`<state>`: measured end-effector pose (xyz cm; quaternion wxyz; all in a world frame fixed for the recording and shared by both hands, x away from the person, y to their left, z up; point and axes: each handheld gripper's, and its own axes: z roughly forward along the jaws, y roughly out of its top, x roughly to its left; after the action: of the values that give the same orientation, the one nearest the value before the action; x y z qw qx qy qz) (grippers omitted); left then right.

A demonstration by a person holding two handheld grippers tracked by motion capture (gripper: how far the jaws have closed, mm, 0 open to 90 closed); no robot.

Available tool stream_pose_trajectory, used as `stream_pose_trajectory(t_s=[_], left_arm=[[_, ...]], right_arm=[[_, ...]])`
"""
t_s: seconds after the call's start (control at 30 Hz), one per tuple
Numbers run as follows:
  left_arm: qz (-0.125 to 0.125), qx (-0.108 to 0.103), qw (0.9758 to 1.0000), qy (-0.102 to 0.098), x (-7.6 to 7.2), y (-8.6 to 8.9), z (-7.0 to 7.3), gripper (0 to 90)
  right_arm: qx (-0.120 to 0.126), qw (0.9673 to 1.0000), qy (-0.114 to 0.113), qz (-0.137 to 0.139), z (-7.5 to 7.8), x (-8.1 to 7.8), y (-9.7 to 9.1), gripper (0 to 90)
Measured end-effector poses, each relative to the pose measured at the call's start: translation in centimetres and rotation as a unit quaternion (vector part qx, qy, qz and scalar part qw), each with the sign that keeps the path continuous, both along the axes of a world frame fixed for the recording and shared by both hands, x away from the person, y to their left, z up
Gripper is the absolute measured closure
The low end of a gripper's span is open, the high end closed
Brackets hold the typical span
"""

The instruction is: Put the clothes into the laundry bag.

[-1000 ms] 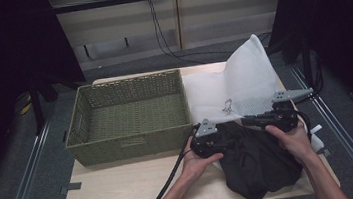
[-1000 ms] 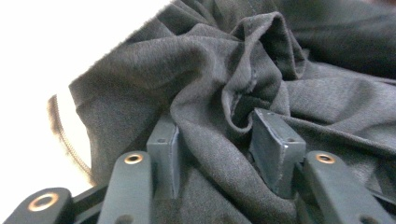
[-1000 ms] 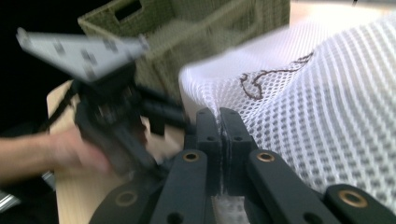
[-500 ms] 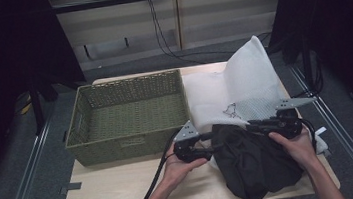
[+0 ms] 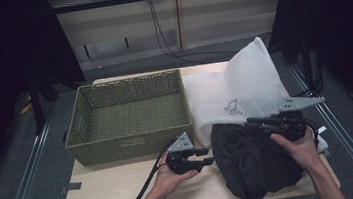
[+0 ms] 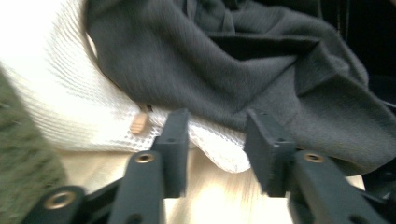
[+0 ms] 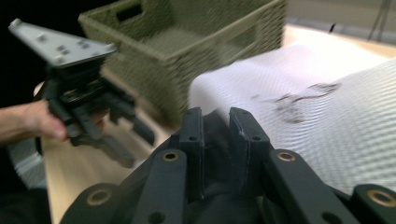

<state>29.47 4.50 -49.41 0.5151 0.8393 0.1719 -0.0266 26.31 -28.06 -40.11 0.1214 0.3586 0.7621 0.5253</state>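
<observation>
A dark grey garment (image 5: 252, 164) lies bunched at the table's front right, partly on a white mesh laundry bag (image 5: 243, 87). My right gripper (image 5: 251, 121) is at the garment's upper edge. Its jaws have just been opening a little, and in the right gripper view (image 7: 215, 116) dark cloth (image 7: 215, 144) still fills the narrow gap, pinched between the pads. My left gripper (image 5: 209, 156) sits just left of the garment, pointing at it. Its jaws (image 6: 215, 123) have just been closing but stand apart with nothing gripped; the bag's corner (image 6: 219, 154) lies beyond them.
An empty green woven basket (image 5: 129, 145) stands at the left half of the table. The mesh bag has a small tan pull (image 6: 139, 122) near its edge. Bare wood table (image 5: 109, 192) shows in front of the basket. Black cables trail from both grippers.
My left gripper has slid left and toward the front edge, off the garment. The right gripper has stayed by the garment's upper edge, which now stands slightly more gathered.
</observation>
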Motion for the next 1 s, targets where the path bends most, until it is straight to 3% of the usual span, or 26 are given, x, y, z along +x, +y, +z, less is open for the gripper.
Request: stream_pose_trajectory(t_s=[0.07,0.13,0.27,0.4,0.43,0.5,0.57,0.67,0.8,0.87,0.93,1.0], left_arm=[[-0.001,0.016,0.9999,0.001,0.0,-0.4,-0.5,50.5],[-0.005,0.016,0.9998,0.011,0.1,-0.7,-0.9,47.2],[-0.001,0.031,0.9993,0.018,0.3,-1.1,-1.2,45.6],[0.0,0.056,0.9983,0.014,0.5,-1.5,-1.2,59.4],[0.002,0.054,0.9985,0.013,0.5,-1.5,-1.2,71.0],[-0.007,0.047,0.9987,0.019,0.6,-1.5,-1.3,79.6],[-0.01,0.043,0.9989,0.018,0.5,-1.5,-1.2,84.3],[-0.02,0.021,0.9993,0.023,0.3,-1.3,-0.8,86.5],[-0.031,0.0,0.9991,0.028,-0.2,-0.8,0.1,87.5],[-0.041,-0.014,0.9988,0.024,-0.6,-0.6,0.6,87.6],[-0.045,0.003,0.9989,0.01,-1.0,-0.7,0.8,87.7],[-0.05,0.007,0.9987,0.01,-1.2,-0.7,0.6,87.8]], right_arm=[[-0.018,0.9996,0.01,0.018,-0.5,-0.5,1.3,71.2],[-0.028,0.9991,0.02,0.026,-1.1,-0.7,2.2,62.4],[-0.062,0.9966,0.043,0.034,-3.0,-0.8,4.4,36.7],[-0.087,0.9933,0.064,0.04,-4.8,-0.4,5.3,25.3],[-0.098,0.9922,0.064,0.042,-5.5,-0.4,5.5,23.3],[-0.108,0.991,0.066,0.043,-5.9,-0.4,5.6,23.0],[-0.118,0.9899,0.066,0.041,-6.3,-0.3,5.7,23.4],[-0.157,0.9844,0.067,0.042,-6.9,-0.2,6.0,27.5],[-0.172,0.9816,0.078,0.031,-8.0,0.3,5.8,53.9],[-0.188,0.979,0.079,0.01,-8.1,0.5,5.7,65.7],[-0.18,0.9794,0.091,-0.006,-8.0,1.0,5.3,71.9],[-0.184,0.9789,0.088,-0.013,-8.0,1.4,5.3,76.3]])
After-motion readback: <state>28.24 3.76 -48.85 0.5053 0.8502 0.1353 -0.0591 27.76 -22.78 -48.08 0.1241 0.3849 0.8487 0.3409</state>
